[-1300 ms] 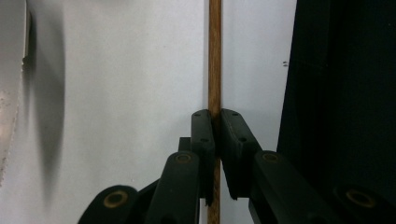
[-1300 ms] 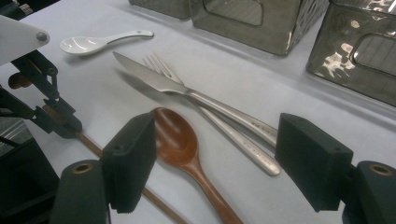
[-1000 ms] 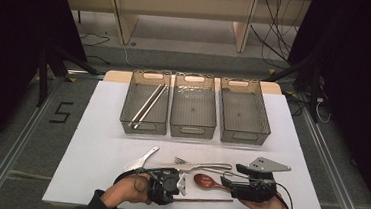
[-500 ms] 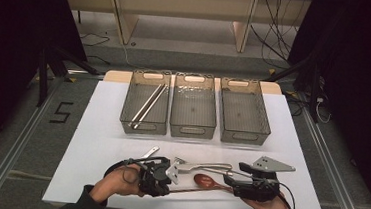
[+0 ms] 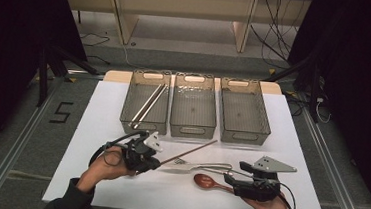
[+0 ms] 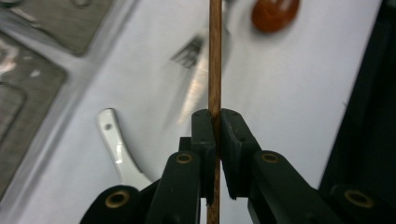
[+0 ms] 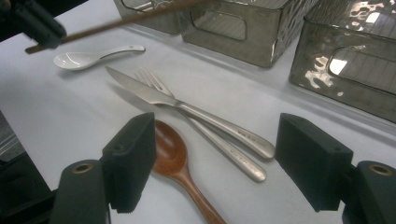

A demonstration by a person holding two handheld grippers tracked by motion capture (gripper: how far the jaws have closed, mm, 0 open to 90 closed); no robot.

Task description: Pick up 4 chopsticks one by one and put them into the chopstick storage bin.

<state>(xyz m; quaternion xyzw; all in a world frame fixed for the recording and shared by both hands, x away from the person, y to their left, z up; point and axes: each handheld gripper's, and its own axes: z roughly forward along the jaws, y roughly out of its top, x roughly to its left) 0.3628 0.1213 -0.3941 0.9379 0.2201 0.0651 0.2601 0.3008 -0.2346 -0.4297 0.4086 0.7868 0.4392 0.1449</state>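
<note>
My left tongs (image 6: 215,122): clamped on thin brown wooden chopstick (image 6: 215,56), frame centre | my right tongs (image 7: 212,158): wide, unladen, over reddish-brown wooden spoon (image 7: 173,156), lower frame | white desk (image 5: 299,158).

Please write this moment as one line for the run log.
left gripper: shut on wooden chopstick, lifted off table | right gripper: open, above wooden spoon | left bin: two chopsticks inside

In my left gripper view the fork (image 6: 190,50) is motion-blurred, and the chopstick (image 6: 215,56) runs past the top edge.
</note>
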